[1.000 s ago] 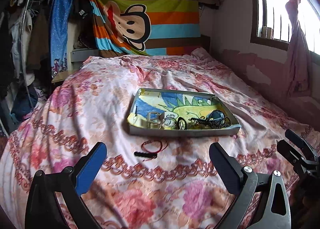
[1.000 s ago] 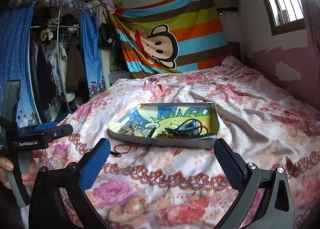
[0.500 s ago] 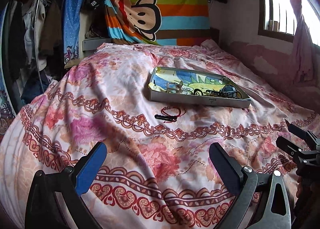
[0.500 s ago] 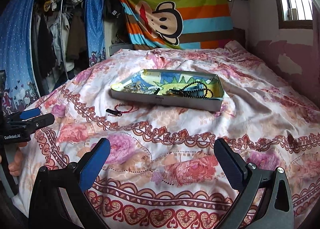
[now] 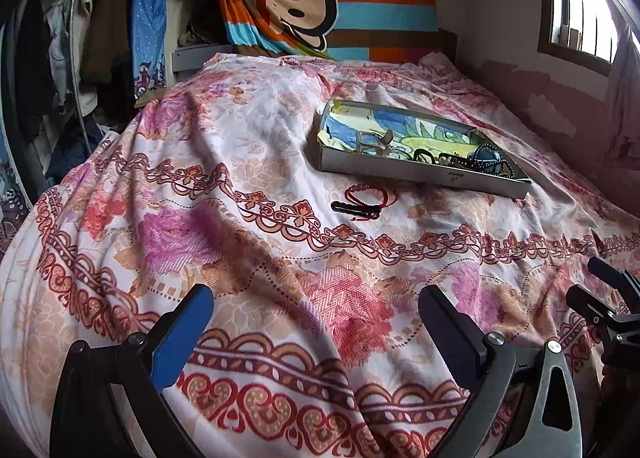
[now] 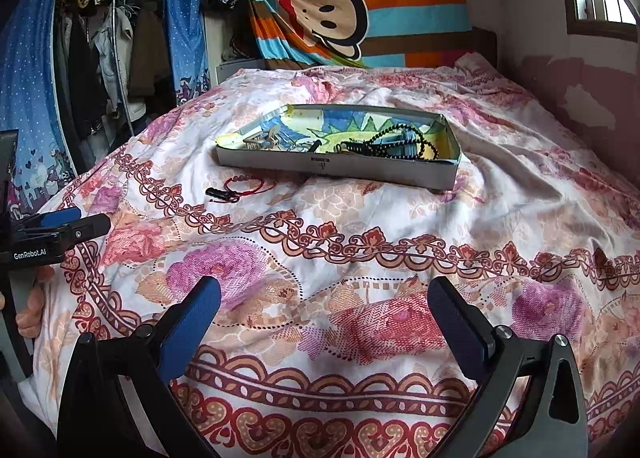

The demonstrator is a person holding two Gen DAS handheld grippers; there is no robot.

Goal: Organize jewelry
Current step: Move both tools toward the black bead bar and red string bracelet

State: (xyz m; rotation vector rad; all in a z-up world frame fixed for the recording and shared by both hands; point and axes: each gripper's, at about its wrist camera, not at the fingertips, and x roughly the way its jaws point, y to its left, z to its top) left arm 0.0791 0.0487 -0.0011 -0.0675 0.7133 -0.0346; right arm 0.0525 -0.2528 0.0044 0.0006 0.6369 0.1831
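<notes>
A shallow box lid with a colourful lining lies in the middle of the bed. It holds a black bead necklace, metal pieces and other small jewellery. On the cover in front of the lid lie a red cord bracelet and a small black clip. My left gripper is open above the near end of the bed, well short of the bracelet, with nothing between its fingers. To its right, my right gripper is open too and just as far back.
A floral bedcover lies wrinkled over the whole bed. A clothes rack and blue curtain stand at the left. A striped monkey cloth hangs at the head. A wall with a window runs along the right.
Both grippers have pulled back from the box lid toward the foot of the bed, so the lid and bracelet look farther away. Both stayed open.
</notes>
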